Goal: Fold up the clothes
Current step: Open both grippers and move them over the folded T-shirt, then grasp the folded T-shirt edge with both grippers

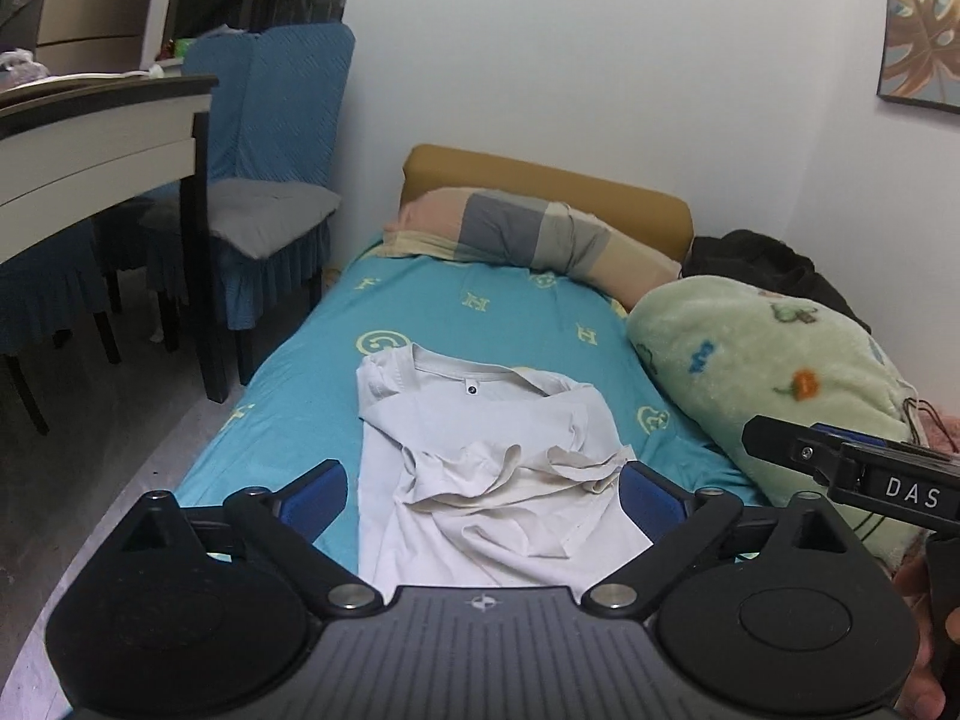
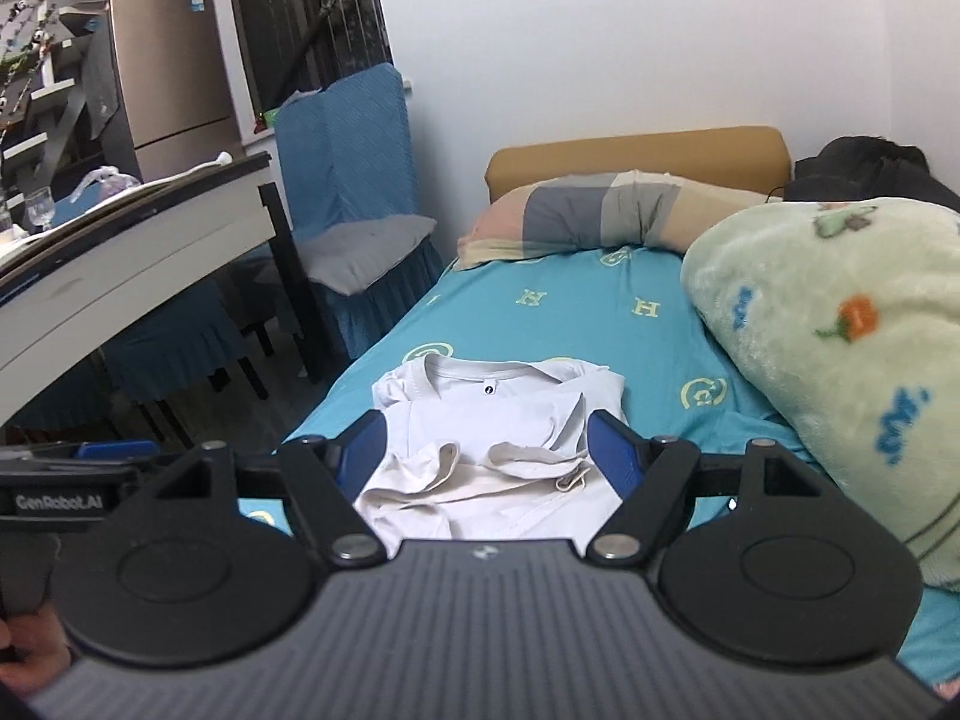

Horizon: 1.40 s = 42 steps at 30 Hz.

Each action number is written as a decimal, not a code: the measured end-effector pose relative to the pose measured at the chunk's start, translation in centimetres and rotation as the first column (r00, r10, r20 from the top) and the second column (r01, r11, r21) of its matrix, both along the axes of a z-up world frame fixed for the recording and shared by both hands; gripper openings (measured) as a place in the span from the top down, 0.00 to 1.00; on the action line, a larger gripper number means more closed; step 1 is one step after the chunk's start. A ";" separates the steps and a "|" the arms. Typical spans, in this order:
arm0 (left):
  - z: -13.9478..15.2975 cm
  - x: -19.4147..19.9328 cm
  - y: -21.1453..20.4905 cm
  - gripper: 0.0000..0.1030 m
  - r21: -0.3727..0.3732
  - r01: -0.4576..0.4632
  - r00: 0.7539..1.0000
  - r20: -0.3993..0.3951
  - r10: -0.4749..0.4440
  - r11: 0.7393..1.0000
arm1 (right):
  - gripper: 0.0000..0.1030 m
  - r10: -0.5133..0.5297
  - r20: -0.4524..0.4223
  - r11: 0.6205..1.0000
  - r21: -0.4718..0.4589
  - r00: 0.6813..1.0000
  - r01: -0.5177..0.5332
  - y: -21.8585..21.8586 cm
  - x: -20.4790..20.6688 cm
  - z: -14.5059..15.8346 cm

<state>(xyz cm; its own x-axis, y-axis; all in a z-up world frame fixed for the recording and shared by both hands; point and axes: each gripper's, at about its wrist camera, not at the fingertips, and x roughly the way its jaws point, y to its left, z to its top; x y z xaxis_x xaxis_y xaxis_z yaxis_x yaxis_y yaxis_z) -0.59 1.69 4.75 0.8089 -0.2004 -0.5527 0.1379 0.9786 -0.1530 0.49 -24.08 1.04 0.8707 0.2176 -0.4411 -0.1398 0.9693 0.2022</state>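
Observation:
A pale grey T-shirt (image 1: 480, 456) lies on the teal bed sheet (image 1: 516, 306), collar toward the pillow, both sleeves folded in over its chest. My left gripper (image 1: 483, 495) hangs above the shirt's near part, open wide, with nothing between its blue pads. In the right wrist view the same T-shirt (image 2: 492, 420) lies ahead on the teal sheet (image 2: 576, 312), and my right gripper (image 2: 487, 450) stands open above it, holding nothing. The right gripper's tip (image 1: 774, 435) shows at the right edge of the left wrist view; the left gripper's body (image 2: 72, 480) shows at the left edge of the right wrist view.
A rolled green fleece blanket (image 1: 774, 384) lies along the bed's right side by the wall. A striped pillow (image 1: 528, 234) rests against the tan headboard (image 1: 540, 180). Left of the bed stand a blue-covered chair (image 1: 270, 180) and a table (image 1: 102, 138). Dark clothing (image 1: 762, 264) lies behind the blanket.

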 end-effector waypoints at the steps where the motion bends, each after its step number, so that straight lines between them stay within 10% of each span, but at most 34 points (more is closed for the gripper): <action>1: 0.0 -0.6 -0.1 0.04 -0.004 -0.001 1.000 0.001 0.001 1.000 | 0.27 -0.003 0.007 1.000 0.001 1.000 0.003 0.1 -0.5 -0.2; 16: -2.5 -2.7 -0.7 0.00 0.030 -0.019 0.998 0.059 0.017 0.999 | 0.27 -0.025 0.014 1.000 0.017 1.000 0.025 0.0 -3.0 -5.0; 30: -7.3 0.4 0.8 0.01 -0.180 -0.013 0.971 -0.239 -0.031 0.984 | 0.24 -0.055 0.006 0.998 0.039 0.998 0.055 -1.0 -2.6 -6.2; 35: -10.6 1.9 2.4 0.01 -0.333 -0.113 0.908 -0.418 -0.039 0.936 | 0.15 -0.062 -0.137 0.951 0.291 0.989 0.101 -3.7 -1.4 -7.9; 42: -18.2 4.1 5.4 0.11 -0.504 -0.405 0.727 -0.684 -0.066 0.763 | 0.15 -0.073 -0.495 0.719 0.575 0.866 0.389 -7.6 -0.9 -14.6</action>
<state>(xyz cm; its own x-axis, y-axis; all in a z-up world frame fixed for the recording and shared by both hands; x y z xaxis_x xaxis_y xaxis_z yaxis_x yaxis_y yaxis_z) 3.46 7.09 -13.49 0.3622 -0.5614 -0.7441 -0.3810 0.6394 -0.6678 -0.36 -31.65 -13.57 0.7000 0.3979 -0.5930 0.3197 0.5679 0.7585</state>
